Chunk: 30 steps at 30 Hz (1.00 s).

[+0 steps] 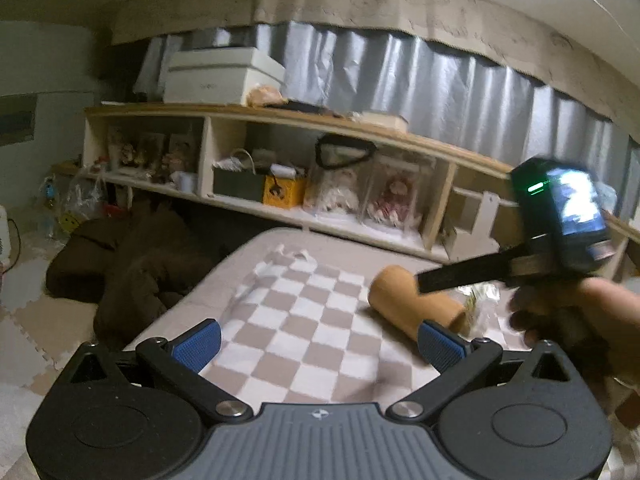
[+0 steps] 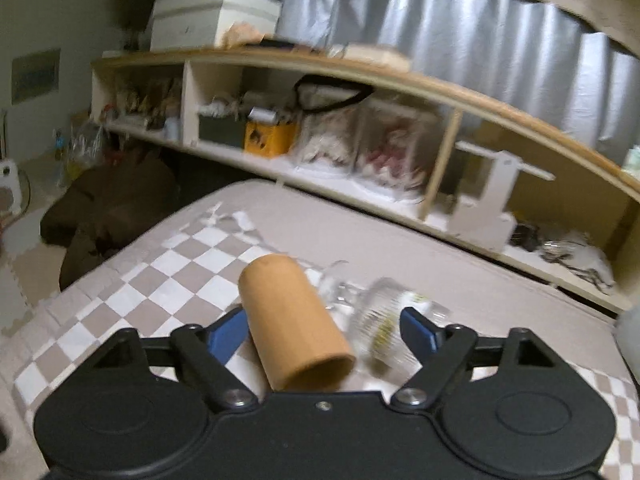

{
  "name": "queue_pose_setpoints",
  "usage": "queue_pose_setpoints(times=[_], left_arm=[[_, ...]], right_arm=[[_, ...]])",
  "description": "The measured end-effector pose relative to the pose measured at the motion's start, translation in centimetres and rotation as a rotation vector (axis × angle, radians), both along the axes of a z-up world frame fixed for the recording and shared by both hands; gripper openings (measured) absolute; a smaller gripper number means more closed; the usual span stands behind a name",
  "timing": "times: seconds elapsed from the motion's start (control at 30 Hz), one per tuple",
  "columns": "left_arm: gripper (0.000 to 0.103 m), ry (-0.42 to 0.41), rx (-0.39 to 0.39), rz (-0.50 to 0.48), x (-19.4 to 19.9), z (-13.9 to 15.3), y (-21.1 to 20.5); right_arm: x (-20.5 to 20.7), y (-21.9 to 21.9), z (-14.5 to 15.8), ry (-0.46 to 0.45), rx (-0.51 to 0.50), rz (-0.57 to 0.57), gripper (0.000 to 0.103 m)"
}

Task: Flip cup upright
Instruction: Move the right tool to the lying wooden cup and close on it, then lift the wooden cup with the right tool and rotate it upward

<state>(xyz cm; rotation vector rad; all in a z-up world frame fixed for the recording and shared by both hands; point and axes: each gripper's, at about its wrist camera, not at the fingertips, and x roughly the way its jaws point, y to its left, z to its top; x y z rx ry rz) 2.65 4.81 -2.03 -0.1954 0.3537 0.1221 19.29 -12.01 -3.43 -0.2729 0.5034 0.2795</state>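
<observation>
A tan cylindrical cup [image 2: 294, 324] lies on its side on the checkered cloth [image 2: 168, 276], its open end toward the right wrist camera. My right gripper [image 2: 322, 332] is open, its blue pads [image 2: 226, 334] on either side of the cup, apart from it. In the left wrist view the cup [image 1: 416, 304] lies at the right, with the right gripper's black finger [image 1: 460, 274] over it. My left gripper [image 1: 320, 344] is open and empty above the cloth, left of the cup.
A clear glass object [image 2: 384, 316] lies right beside the cup. The cloth covers a beige mattress [image 2: 500, 280]. A long low shelf [image 2: 360, 128] full of boxes and dolls runs behind. A brown blanket [image 1: 132, 256] lies on the floor at left.
</observation>
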Motion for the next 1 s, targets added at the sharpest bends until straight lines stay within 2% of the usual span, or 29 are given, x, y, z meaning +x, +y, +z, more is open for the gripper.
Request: queue_pose_setpoints(times=[0.23,0.33,0.53,0.77,1.0], left_arm=[[0.103,-0.004,-0.024,0.023,1.0,-0.4,0.9],[0.103,-0.006,-0.03,0.037,1.3,-0.5,1.3],[0.103,0.002,-0.048,0.076,1.9,-0.8,2.2],[0.103,0.019,-0.084,0.13,2.1,-0.8,3.4],[0.103,0.045,-0.096,0.134,2.0,-0.5,3.5]], right_arm=[[5.9,5.1,-2.8,0.121,-0.106,0.043,0.078],[7.6,6.8,-4.1,0.193,-0.225,0.026,0.077],[8.8,8.3,-5.8,0.211,-0.352,0.064,0.077],[5.5,8.3,-6.6,0.139,-0.405,0.135,0.076],[-2.4,6.5,-7.5,0.082,-0.496,0.373,0.077]])
